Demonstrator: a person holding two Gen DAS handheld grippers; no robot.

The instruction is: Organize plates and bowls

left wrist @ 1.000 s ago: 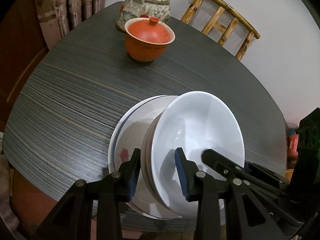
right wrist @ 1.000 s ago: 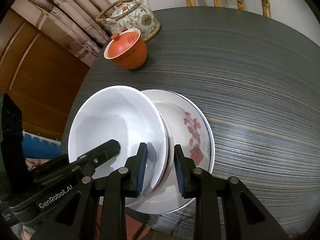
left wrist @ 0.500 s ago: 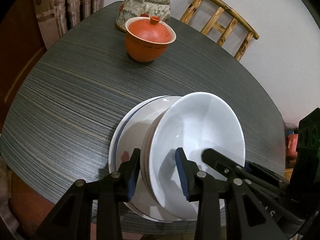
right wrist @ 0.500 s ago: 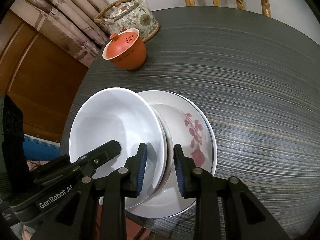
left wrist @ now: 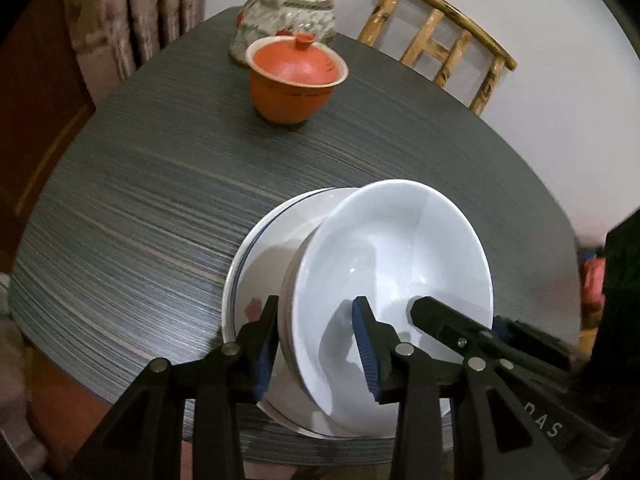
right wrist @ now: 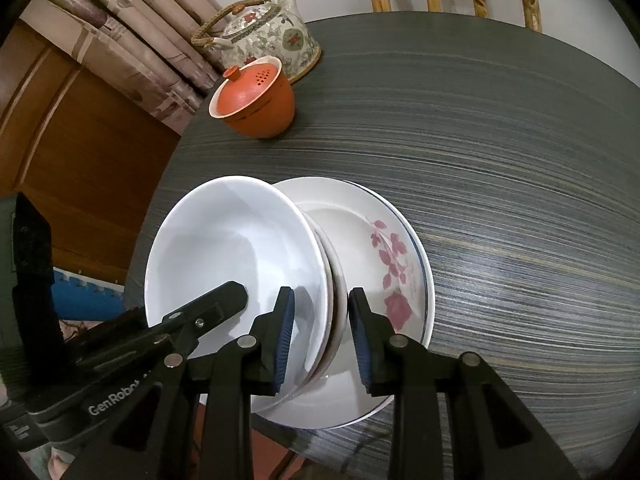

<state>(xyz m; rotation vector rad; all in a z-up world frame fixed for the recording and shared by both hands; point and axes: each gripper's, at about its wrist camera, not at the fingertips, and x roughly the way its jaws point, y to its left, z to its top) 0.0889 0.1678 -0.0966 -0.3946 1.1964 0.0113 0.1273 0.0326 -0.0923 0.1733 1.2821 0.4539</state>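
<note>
Two stacked white bowls (left wrist: 394,264) (right wrist: 236,248) sit tilted in a white plate with a blue rim and pink flowers (left wrist: 264,248) (right wrist: 394,268) near the table's front edge. My left gripper (left wrist: 316,344) straddles the bowls' near rim, one finger outside, one inside. My right gripper (right wrist: 322,336) straddles the same rim from the other side. Both sets of jaws stand slightly apart around the rim; whether the pads press it is not clear. Each gripper shows in the other's view.
An orange lidded cup (left wrist: 296,78) (right wrist: 254,102) and a floral teapot (left wrist: 284,16) (right wrist: 268,34) stand at the far side of the dark striped table (left wrist: 140,216). A bamboo chair (left wrist: 440,44) is behind it; curtains (right wrist: 132,44) at the left.
Both cameras have moved slightly closer over the table; the bowls and plate sit a little further from the edge in view. The jaws have not visibly changed.
</note>
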